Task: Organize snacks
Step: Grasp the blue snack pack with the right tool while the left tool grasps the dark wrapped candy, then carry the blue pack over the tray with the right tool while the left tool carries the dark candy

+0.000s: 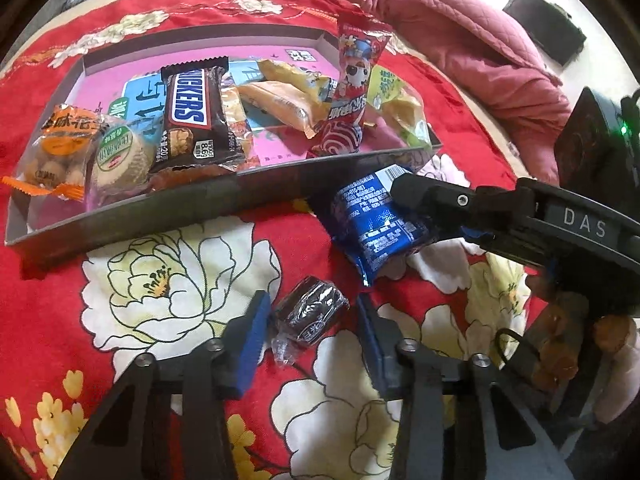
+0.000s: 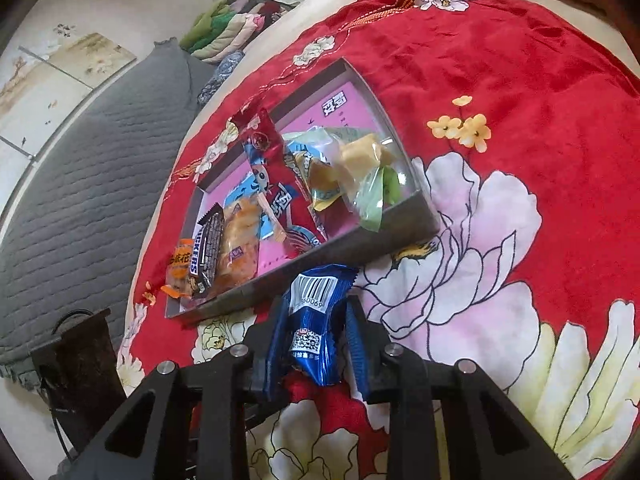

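Snacks are the job: the right gripper (image 2: 310,350) clenches a crinkly blue packet (image 2: 314,328) beside the tray (image 1: 256,196); lift it clear of the near wall before letting go. The left gripper (image 1: 310,320) brackets a dark wrapped cookie (image 1: 310,314) on the red floral blanket (image 1: 132,280), pads seemingly just shy

A home bedroom. A red flowered bedspread (image 2: 500,80) covers a bed, with a rumpled pink quilt (image 1: 440,20) at its far side. Beside the bed lie a grey quilted mat (image 2: 88,152) and a pile of folded clothes (image 2: 232,28) against a pale wall. A shallow box (image 1: 256,196) of wrapped snacks sits on the bedspread.
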A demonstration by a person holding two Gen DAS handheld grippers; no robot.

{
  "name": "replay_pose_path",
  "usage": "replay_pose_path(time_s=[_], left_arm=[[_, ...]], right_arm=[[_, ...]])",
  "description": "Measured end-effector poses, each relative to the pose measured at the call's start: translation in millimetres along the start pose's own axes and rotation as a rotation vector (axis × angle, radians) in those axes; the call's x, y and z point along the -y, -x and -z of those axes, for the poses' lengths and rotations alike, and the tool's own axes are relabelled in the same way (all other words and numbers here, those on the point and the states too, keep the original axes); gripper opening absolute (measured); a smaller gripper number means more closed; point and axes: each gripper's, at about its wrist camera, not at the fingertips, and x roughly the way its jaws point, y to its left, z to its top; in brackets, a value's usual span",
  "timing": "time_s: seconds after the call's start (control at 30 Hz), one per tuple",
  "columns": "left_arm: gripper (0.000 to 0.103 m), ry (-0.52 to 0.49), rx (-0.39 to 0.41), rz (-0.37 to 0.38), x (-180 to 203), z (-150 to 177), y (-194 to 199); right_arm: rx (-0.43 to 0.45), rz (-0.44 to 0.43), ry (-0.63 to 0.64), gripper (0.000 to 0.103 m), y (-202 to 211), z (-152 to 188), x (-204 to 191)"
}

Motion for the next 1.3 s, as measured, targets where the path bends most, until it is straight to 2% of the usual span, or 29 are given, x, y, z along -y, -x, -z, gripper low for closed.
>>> replay_pose_path(time_s=[0.27,0.47,0.6,1.07,1.17,1.3], left_arm=[[0.039,-0.024,-0.002,0.0,5.3,2.2,3.1],[0.039,0.034,0.024,-0.002,-6.6,4.3,22.4],[0.039,0.081,0.044,-0.002,-18.8,1.6,36.0],[0.039,0.123,0.068,0.004,-30.8,2.6,50.1],[0.039,0.135,0.072,0.008,-34.0,2.6,52.2],[0.039,0.145,0.084,0.001,-37.1,2.4,56.2]], right_arm=[[-0.013,0.01,0.01,0.029,-5.0,1.5,-1.4],[0.03,-0.003,0.043,0.027,3.1,3.0,-6.6],[0.064,0.003,0.108,0.026,11.1,4.6,-18.3],[-0.021,0.016,0.175,0.027,-8.6,13.0,-35.3],[-0.043,0.011,0.185,0.031,-15.4,14.0,-39.3],[-0.075,0.051,0.236,0.031,-30.7,20.0,-49.3]])
